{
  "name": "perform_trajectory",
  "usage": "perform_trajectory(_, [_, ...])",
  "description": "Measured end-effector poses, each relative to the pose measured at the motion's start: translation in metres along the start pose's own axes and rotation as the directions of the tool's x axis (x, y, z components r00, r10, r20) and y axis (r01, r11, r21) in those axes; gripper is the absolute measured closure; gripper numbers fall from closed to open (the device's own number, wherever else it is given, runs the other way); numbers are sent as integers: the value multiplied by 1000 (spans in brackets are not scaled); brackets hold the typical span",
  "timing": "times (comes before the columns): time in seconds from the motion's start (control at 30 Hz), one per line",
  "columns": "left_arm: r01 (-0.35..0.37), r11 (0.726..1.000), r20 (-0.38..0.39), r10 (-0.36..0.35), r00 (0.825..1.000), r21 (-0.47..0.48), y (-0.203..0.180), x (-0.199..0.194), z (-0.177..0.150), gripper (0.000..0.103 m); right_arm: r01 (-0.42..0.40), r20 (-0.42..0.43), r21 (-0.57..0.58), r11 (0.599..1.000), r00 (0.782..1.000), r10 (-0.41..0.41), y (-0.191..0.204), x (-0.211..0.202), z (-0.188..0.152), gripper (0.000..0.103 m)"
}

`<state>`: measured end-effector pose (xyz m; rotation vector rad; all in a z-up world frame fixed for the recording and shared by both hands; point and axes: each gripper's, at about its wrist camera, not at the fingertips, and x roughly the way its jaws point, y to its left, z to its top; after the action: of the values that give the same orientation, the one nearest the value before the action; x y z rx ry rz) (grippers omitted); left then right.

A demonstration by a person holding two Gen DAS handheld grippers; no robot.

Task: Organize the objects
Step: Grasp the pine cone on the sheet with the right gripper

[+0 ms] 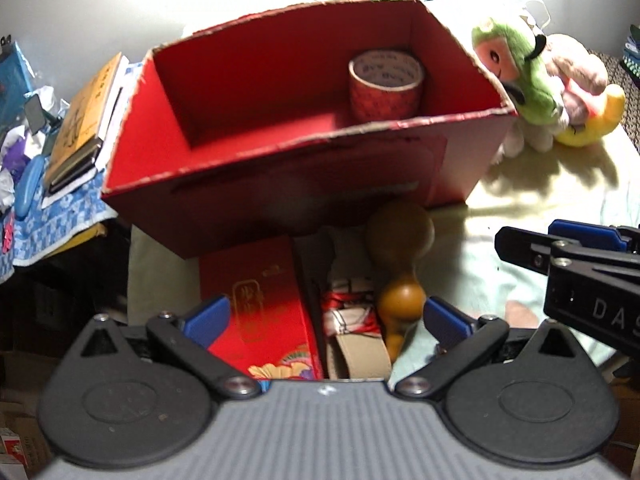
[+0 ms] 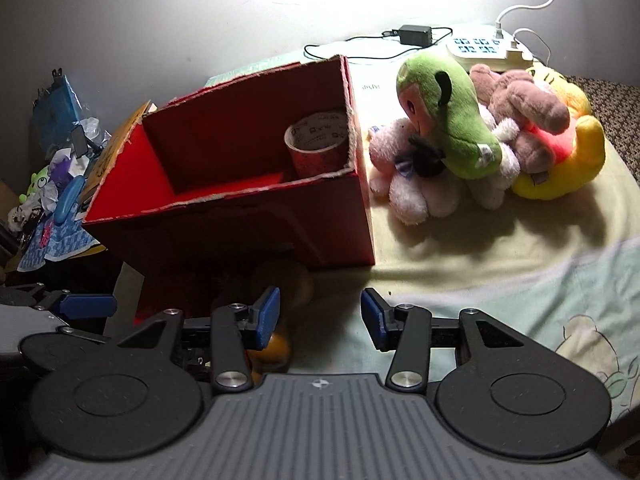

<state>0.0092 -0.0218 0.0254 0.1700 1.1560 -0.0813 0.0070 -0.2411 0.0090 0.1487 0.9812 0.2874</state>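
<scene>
While both grippers gape, tape roll (image 1: 385, 85) boxed

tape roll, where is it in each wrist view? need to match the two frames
Left wrist: tape roll sits upper right of centre, inside the red box, at its far right corner.
Right wrist: tape roll sits just left of centre, upper half, in the same corner of the red box.
Shared landmark: the green plush toy, just right of the box in both views.
</scene>
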Motion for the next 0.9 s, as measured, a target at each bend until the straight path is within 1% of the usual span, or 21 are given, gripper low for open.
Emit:
perform_trajectory(0.1, [2, 1000, -19, -2, 1000, 11, -5, 4, -4, 0, -8, -29, 15, 1000, 1000, 9, -5, 3, -4, 53])
perform_trajectory(0.13, [8, 1000, -24, -8, 1000, 14, -5, 6, -5, 0, -13, -39, 23, 1000, 999, 14, -7, 4, -5, 50])
perform_trajectory(0.3, [46, 998, -40, -45, 998, 37, -7, 9, -14, 0, -32, -93, 70, 997, 995, 38, -19, 9, -14, 50])
perform_trajectory(0.47, [109, 992, -62, -105, 993, 61, -7, 13, -21, 0, -63, -165, 151, 986, 982, 89, -33, 17, -21, 50])
perform_trajectory(0.57, [160, 982, -60, -154, 986, 102, -10, 11, -27, 0, -83, -208, 193, 978, 970, 123, -40, 22, -26, 50])
perform_trajectory(0.67, [221, 964, -65, -214, 975, 147, -15, 11, -32, 0, -87, -251, 209, 974, 958, 139, -44, 29, -30, 50])
perform_trajectory(0.73, [259, 953, -71, -251, 965, 157, -17, 12, -35, 1, -95, -274, 223, 970, 949, 155, -46, 33, -33, 50])
perform_trajectory(0.8, [298, 942, -76, -289, 954, 153, -19, 14, -35, 1, -109, -291, 245, 963, 940, 180, -48, 38, -35, 50])
perform_trajectory(0.9, [365, 924, -92, -356, 930, 114, -16, 19, -36, 1, -124, -304, 270, 955, 930, 206, -50, 42, -36, 50])
